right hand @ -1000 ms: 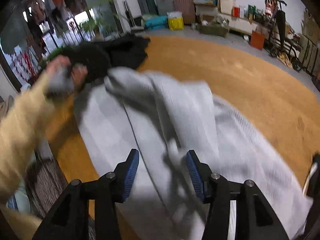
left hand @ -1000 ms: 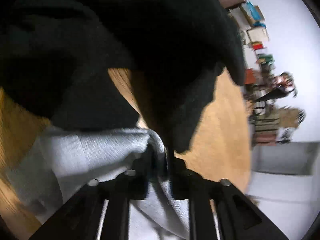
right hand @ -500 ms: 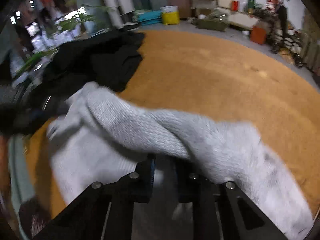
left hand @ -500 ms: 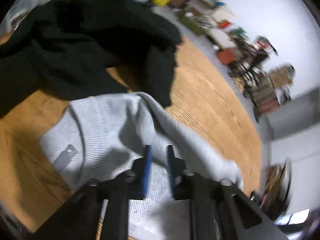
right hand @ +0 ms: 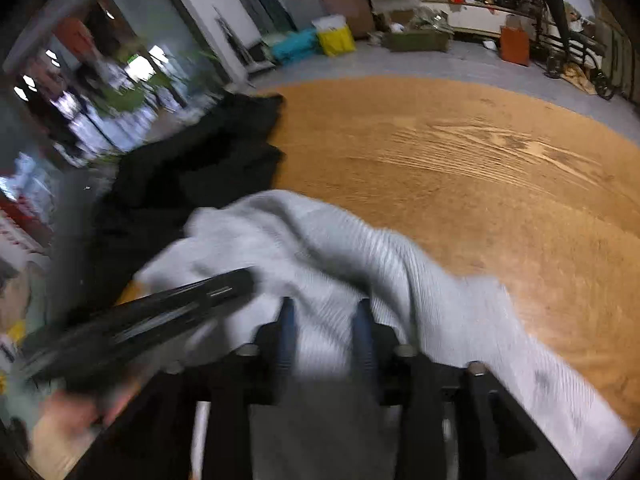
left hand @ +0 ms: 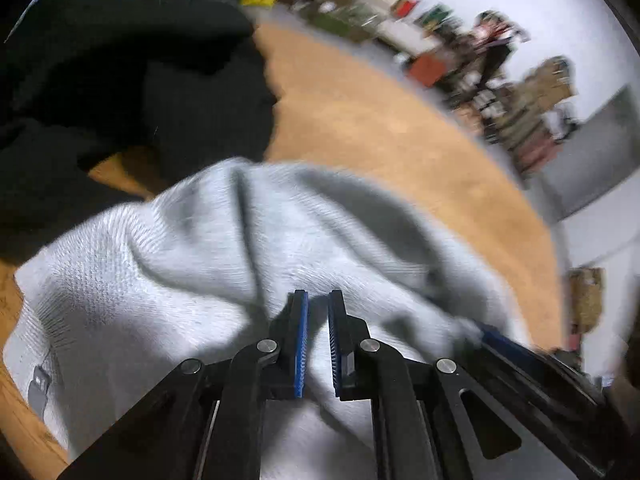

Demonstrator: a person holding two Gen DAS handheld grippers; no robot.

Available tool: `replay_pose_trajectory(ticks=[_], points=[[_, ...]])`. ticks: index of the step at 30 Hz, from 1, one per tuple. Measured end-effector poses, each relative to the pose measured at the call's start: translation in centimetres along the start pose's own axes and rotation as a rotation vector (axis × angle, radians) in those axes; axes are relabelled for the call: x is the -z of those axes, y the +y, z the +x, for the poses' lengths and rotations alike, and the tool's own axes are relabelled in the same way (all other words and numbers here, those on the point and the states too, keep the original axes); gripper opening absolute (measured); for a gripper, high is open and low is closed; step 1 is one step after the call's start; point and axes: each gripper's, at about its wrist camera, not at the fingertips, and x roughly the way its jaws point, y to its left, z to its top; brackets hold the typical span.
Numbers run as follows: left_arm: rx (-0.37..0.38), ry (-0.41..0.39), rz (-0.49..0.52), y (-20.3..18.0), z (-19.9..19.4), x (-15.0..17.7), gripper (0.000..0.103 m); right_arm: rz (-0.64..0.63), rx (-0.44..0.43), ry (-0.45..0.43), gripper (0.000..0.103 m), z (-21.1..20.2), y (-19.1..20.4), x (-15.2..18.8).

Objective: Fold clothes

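While a black garment (left hand: 132, 92) lies heaped beyond it on the wooden table (left hand: 392, 128), the grey knit sweater (left hand: 180, 264) fills the left wrist view, bunched into a ridge where half a second ago it lay flatter with its label showing nearer the middle. The left gripper (left hand: 318, 312) is clenched almost fully, a fold of grey knit running up between its blue pads (left hand: 301, 332); a second ago those jaws stood wider. From the right wrist camera, the sweater sits just in front of the black pile, draped toward the table's near edge. The right gripper (right hand: 324, 320) is letting go, its jaws opening after a brief pinch, cloth lying between them unpressed. That suggests one fold has just been laid, with the left side's fold apparently next.
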Motion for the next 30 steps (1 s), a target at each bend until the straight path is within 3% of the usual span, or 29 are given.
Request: replay_pose_trajectory(ticks=[4,6,8,10,11,13,17,19,21,23,25,27,28,30], points=[[0.061,-0.026,0.005,-0.6,-1.9,0.7,0.010,-0.030,-0.051,0.019,0.041,-3.5,-1.0,4.1],[0.099,-0.045,0.054,-1.8,-3.5,1.5,0.010,0.024,-0.142,0.001,0.042,-7.1,-2.9,7.0],[0.134,-0.024,0.084,-3.7,-4.2,1.4,0.010,0.111,-0.137,-0.048,0.047,-10.3,-5.9,9.5],[0.167,0.009,0.081,-5.1,-4.2,1.0,0.011,0.180,-0.013,-0.079,0.059,-12.7,-8.3,11.2],[0.186,0.047,0.036,-5.4,-3.4,0.5,0.014,0.196,0.041,-0.084,0.059,-13.2,-9.1,12.0],[0.189,0.128,-0.055,-5.6,-1.4,-0.7,0.041,0.231,0.164,-0.059,0.059,-14.5,-11.0,14.1],[0.220,0.246,-0.235,-4.6,1.5,-0.8,0.047,0.214,0.256,-0.019,0.059,-15.9,-11.4,16.7],[0.182,0.227,-0.274,-3.9,1.6,-0.8,0.046,0.134,0.290,-0.015,0.063,-16.0,-10.1,17.7],[0.130,0.199,-0.250,-3.7,1.4,-0.8,0.046,0.106,0.345,-0.012,0.064,-16.7,-10.3,18.4],[0.065,0.167,-0.159,-4.0,0.6,-0.4,0.044,0.122,0.375,-0.017,0.064,-17.1,-11.6,18.2],[-0.096,0.132,0.017,-5.4,0.1,0.3,0.023,0.151,0.374,-0.036,0.064,-17.7,-13.4,17.5],[-0.258,0.139,0.190,-6.8,0.3,0.8,0.015,0.148,0.373,-0.041,0.064,-17.8,-15.1,16.3],[-0.281,0.162,0.242,-7.1,0.5,0.9,0.013,0.134,0.371,-0.039,0.067,-17.7,-15.9,15.8],[-0.223,0.234,0.268,-7.7,1.4,1.0,0.013,0.098,0.301,0.014,0.070,-16.3,-16.8,14.8]])
